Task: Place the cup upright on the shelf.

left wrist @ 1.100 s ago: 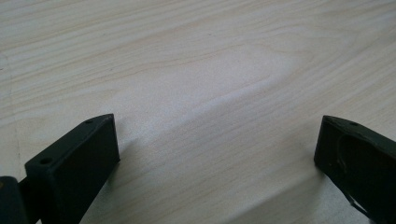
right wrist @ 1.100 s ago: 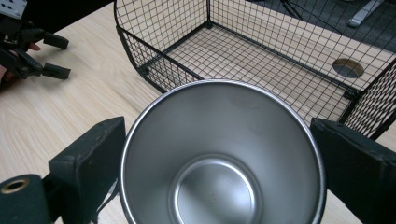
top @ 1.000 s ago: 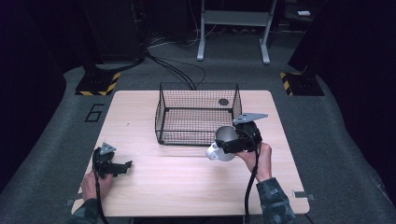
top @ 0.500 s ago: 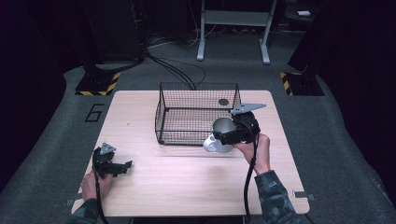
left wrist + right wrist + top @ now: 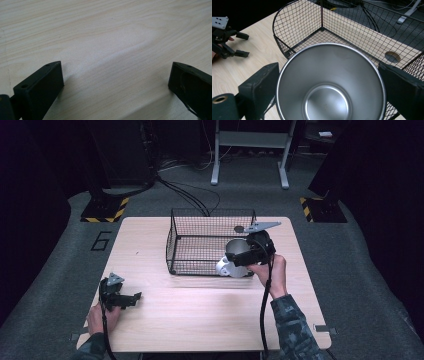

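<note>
High view: my right gripper (image 5: 243, 256) is clamping the steel cup (image 5: 234, 259) over the wire basket's (image 5: 200, 245) near right rim; my left gripper (image 5: 131, 299) is resting open, well apart, near left.

The steel cup (image 5: 235, 257) is plain, shiny metal with a rolled rim, widening toward its open mouth and empty inside, with a flat round bottom. It is tilted, its base toward seven o'clock, and held off the desk (image 5: 200, 320) at the near right corner of the black wire basket (image 5: 200, 240). The basket stands upright, open-topped and empty, toward twelve o'clock on the desk.
</note>
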### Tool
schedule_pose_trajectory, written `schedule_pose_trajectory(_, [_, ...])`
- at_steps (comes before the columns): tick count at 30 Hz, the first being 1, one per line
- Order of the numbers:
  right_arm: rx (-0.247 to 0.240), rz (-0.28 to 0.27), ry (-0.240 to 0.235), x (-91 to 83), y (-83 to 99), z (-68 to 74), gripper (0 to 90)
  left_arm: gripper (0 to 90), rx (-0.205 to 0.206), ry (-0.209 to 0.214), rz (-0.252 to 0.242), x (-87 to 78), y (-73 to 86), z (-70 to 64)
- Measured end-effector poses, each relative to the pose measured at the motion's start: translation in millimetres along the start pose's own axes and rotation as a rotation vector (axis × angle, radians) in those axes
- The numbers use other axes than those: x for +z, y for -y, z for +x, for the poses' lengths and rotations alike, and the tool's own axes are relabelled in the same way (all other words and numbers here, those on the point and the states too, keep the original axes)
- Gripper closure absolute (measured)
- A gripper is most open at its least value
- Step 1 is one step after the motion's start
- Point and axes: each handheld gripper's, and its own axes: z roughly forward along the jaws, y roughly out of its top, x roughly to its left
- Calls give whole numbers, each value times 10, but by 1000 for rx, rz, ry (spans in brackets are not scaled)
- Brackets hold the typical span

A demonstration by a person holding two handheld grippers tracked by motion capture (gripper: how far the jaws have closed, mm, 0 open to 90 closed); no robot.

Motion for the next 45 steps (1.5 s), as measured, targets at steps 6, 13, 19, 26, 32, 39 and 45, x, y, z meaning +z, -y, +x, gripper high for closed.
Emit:
schedule_pose_trajectory(6, [4,3,5,52,-90,-50,59,0,-9,2,-1,1,2,-6])
schedule_pose_trajectory(13, [7,10,13,139,-216,-123,59,0,-8,2,-1,1,2,-6])
schedule_pose_trajectory(19, [11,14,22,194,-325,-184,59,0,-9,1,-2,1,2,-6])
schedule_pose_trajectory(26, [17,26,30,308,-431,-239,59,0,-8,2,-1,1,1,-6])
schedule_pose_trajectory(32, [26,34,38,465,-490,-308,59,0,-9,2,-1,1,2,-6])
schedule_pose_trajectory(39, [55,71,47,684,-531,-394,59,0,-8,2,-1,1,2,-6])
schedule_pose_trajectory(45, [71,83,60,821,-550,-450,59,0,-8,2,0,1,1,-5])
